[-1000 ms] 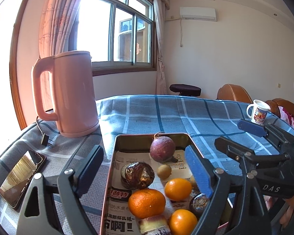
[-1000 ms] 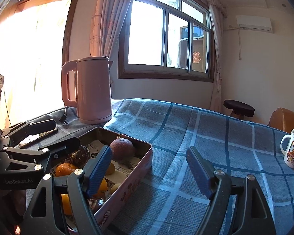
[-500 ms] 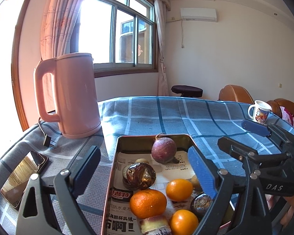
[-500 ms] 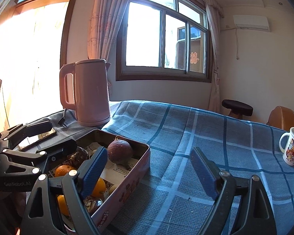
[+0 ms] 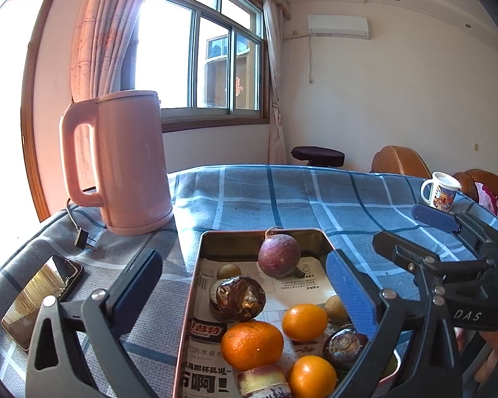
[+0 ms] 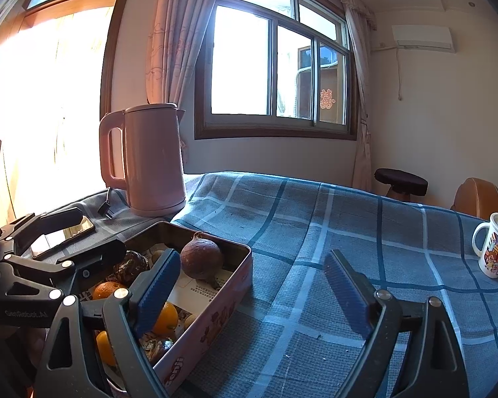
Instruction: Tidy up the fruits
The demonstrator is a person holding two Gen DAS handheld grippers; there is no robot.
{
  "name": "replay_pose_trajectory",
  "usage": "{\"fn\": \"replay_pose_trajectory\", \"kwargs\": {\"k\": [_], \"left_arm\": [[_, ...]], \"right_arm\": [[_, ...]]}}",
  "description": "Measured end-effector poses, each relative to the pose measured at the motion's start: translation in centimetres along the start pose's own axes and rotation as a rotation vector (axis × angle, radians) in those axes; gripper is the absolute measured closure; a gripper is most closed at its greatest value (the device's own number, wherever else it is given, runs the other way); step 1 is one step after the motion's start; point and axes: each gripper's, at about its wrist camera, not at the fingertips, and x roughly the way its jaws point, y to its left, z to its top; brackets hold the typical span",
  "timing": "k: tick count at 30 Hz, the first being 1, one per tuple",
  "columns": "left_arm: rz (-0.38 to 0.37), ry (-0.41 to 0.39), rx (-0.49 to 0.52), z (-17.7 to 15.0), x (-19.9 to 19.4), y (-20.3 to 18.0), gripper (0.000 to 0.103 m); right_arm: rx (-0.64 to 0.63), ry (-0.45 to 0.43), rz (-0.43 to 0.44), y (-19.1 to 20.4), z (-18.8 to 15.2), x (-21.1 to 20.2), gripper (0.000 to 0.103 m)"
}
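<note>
A metal tin (image 5: 265, 235) lined with newspaper sits on the blue checked tablecloth. In it lie a purple passion fruit (image 5: 279, 256), three oranges (image 5: 252, 345), a cut brown fruit (image 5: 239, 297), small longans (image 5: 229, 270) and other cut pieces. My left gripper (image 5: 242, 285) is open and empty, above the tin's left wall. My right gripper (image 6: 252, 285) is open and empty, just right of the tin (image 6: 215, 311), its left finger over the tin's inside. The passion fruit (image 6: 201, 258) also shows in the right wrist view. Each gripper shows in the other's view.
A pink kettle (image 5: 123, 162) with its cord stands at the back left. A phone (image 5: 40, 298) lies at the left. A printed mug (image 5: 441, 192) stands at the far right, by the table edge. A stool and chairs stand beyond the table.
Both grippers have drawn back and risen slightly; the tin and kettle sit a little farther off in both views. Nothing was grasped; the fruits have not moved.
</note>
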Motion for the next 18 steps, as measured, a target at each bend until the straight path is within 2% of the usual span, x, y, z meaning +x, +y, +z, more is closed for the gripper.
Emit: {"fn": "replay_pose_trajectory", "kwargs": {"k": [18], "left_arm": [[0.004,-0.018,0.022,-0.08,-0.33,-0.47,0.0]], "right_arm": [[0.027,-0.033,-0.012,-0.63,0.0,-0.55,0.012]]}}
